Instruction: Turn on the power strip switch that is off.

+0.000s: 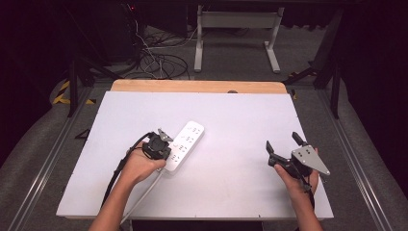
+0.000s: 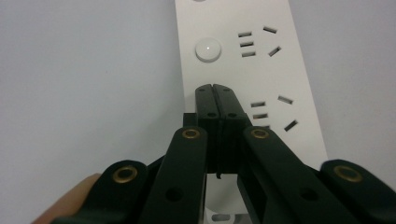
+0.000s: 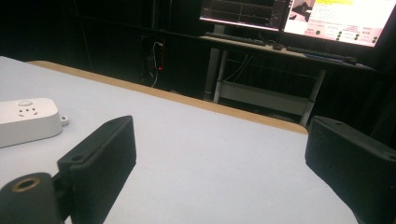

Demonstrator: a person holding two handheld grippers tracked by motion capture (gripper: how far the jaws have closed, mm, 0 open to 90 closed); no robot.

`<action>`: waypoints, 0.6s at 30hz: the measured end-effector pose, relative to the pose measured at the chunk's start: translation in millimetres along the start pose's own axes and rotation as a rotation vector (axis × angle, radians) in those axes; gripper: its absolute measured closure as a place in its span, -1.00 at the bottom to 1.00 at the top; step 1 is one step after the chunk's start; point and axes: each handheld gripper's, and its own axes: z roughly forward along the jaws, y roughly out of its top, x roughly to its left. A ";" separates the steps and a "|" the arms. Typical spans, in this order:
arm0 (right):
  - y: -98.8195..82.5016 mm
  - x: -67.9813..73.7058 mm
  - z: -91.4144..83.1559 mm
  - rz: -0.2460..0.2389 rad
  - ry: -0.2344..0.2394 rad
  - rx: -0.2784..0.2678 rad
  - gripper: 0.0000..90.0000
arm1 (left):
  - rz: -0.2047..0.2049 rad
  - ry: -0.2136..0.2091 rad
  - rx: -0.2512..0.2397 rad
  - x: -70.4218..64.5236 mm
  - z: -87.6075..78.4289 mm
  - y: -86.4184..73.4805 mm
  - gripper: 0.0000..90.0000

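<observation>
A white power strip (image 1: 186,142) lies slantwise left of the table's middle. Its sockets and a round white button (image 2: 208,49) show up close in the left gripper view. My left gripper (image 1: 162,143) points down at the strip's near end. It (image 2: 215,89) is shut with nothing between the jaws, its tips over the strip (image 2: 285,70) just short of the button; I cannot tell whether they touch. My right gripper (image 1: 284,143) is held off to the right, above the table. It (image 3: 224,154) stands wide open and empty, with the strip's far end (image 3: 28,119) at its left.
The strip's grey cable (image 1: 144,192) runs off the front edge of the white tabletop (image 1: 231,115). A wooden edge (image 1: 197,85) borders the back. Beyond it are floor cables (image 1: 159,62), a desk frame (image 1: 235,29) and lit monitors (image 3: 299,14).
</observation>
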 end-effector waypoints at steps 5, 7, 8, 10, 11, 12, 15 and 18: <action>0.4 -0.7 -0.7 0.003 -0.002 -0.005 -0.79 | 0.004 0.009 0.010 -1.0 1.2 3.2 1.00; 0.7 -1.8 -1.5 0.006 -0.004 -0.008 -0.79 | -0.002 0.004 0.011 -0.5 1.1 3.3 1.00; 0.8 -2.1 -1.9 0.006 -0.006 -0.009 -0.79 | 0.000 0.006 0.012 -0.7 1.3 3.6 1.00; 0.4 -2.6 -1.9 0.005 -0.008 -0.005 -0.79 | -0.002 0.006 0.013 -0.7 1.4 4.0 1.00; 0.2 -2.6 -1.6 0.008 -0.005 -0.005 -0.79 | -0.002 0.005 0.013 -0.8 1.4 3.9 1.00; 0.1 -2.3 -1.4 0.008 -0.004 -0.003 -0.79 | -0.002 0.004 0.012 -0.5 1.3 3.7 1.00; 0.3 -1.1 -1.1 0.003 -0.005 -0.001 -0.79 | -0.005 0.006 0.012 -0.6 1.0 3.5 1.00; 0.1 -0.9 -0.6 0.000 -0.007 0.000 -0.79 | -0.007 0.010 0.015 -1.1 1.2 4.3 1.00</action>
